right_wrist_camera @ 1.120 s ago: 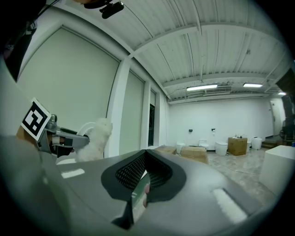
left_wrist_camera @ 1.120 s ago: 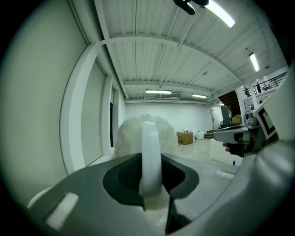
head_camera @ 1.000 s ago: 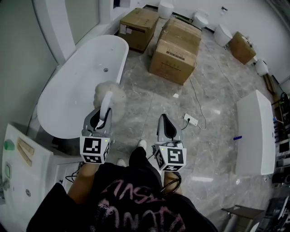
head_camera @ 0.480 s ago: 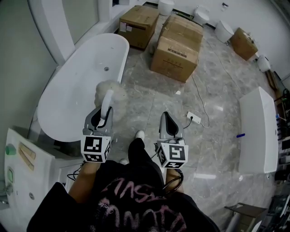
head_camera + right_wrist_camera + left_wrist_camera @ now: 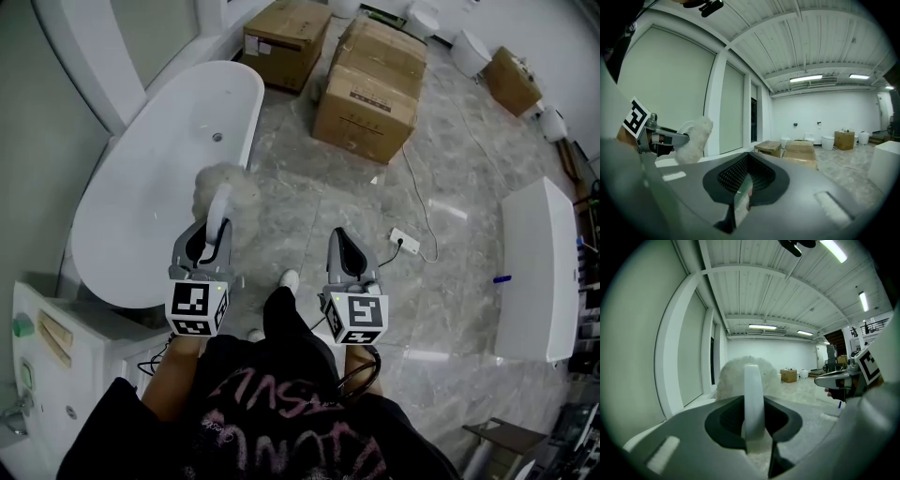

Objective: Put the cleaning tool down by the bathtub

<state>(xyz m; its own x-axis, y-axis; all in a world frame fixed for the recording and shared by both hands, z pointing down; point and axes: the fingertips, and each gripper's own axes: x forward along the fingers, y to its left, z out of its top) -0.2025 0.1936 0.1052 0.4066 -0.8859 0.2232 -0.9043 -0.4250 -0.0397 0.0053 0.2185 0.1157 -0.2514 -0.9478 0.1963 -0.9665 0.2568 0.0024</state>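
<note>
A: Left tool (image 5: 208, 246)?
B: Pinching the duster (image 5: 223, 187) by its thin white handle. The fluffy head sticks out at 12, in line with the tub (image 5: 141, 216) rim from above. Not down yet.
A: Right tool (image 5: 345, 255)?
B: Pressed together, empty, at 3 of the left one.
A: Risks?
B: Release here and the head likely drops into the tub or onto the curved rim and slides, missing the floor (image 5: 309, 202) beside it. Narrow pinch on a slim handle, could swivel while lowering. Shoe (image 5: 292, 277) at 4 of the left tool, a drop might hit it. Cable (image 5: 422, 202) at 2, well apart, low worry.
</note>
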